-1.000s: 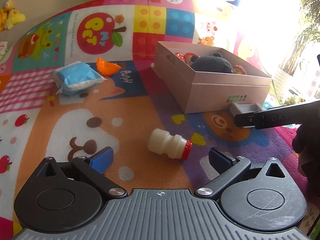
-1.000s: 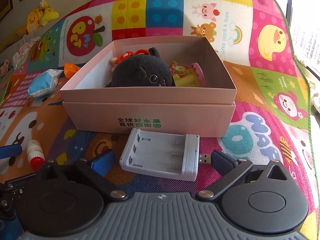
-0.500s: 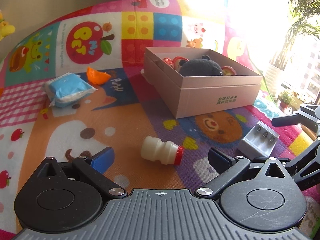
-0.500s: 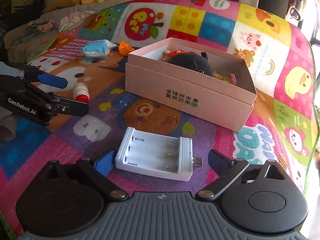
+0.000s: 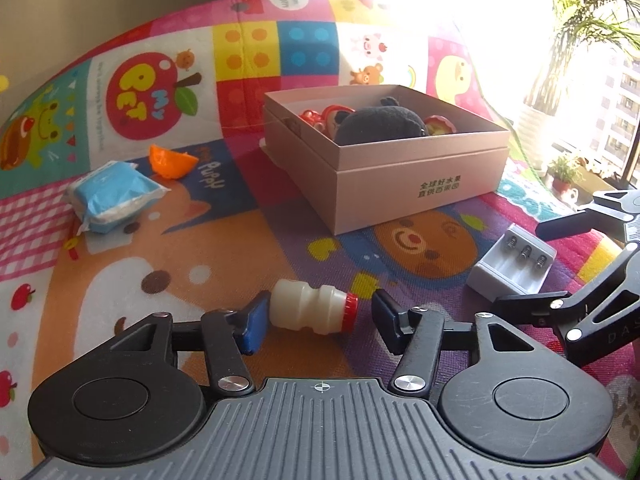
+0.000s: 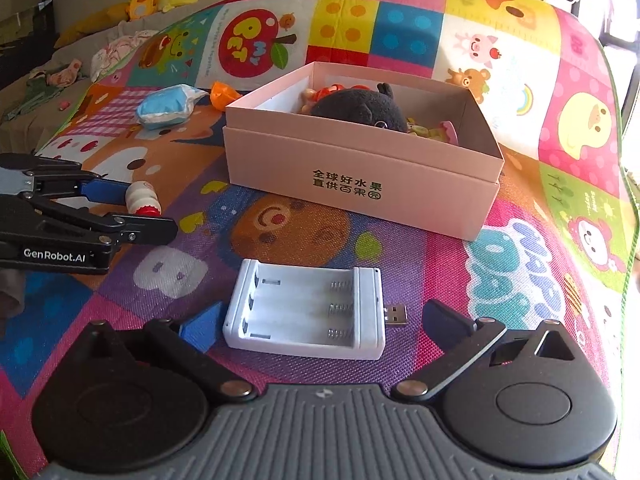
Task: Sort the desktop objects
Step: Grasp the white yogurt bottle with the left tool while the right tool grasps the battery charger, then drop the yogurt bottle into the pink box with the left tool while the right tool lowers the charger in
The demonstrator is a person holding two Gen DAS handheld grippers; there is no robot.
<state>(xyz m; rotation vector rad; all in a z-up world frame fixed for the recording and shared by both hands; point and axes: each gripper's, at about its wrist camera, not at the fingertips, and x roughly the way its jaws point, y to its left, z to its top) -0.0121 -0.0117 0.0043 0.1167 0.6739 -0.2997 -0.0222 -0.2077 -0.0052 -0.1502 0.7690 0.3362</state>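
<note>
A small white bottle with a red cap (image 5: 308, 312) lies on its side on the play mat. My left gripper (image 5: 320, 320) straddles it lengthwise and its jaws are closing: the left pad (image 5: 254, 322) is at the bottle's base, while the right pad stands just clear of the cap. A white battery charger (image 6: 308, 312) with a USB plug lies flat between the wide-open fingers of my right gripper (image 6: 320, 320), untouched. The pink box (image 6: 360, 184) behind holds a black plush (image 6: 360, 108) and small toys. From the right wrist view, the left gripper (image 6: 148, 210) sits around the bottle (image 6: 142, 200).
A blue packet (image 5: 112, 192) and an orange piece (image 5: 172, 160) lie on the mat left of the box. In the left wrist view the right gripper (image 5: 520, 266) sits around the charger (image 5: 512, 264). Potted plants and a window stand beyond the mat's right edge.
The left jaws have closed in from wide open to either end of the bottle. The charger now lies farther out from the box front, and the right jaws have spread slightly wider.
</note>
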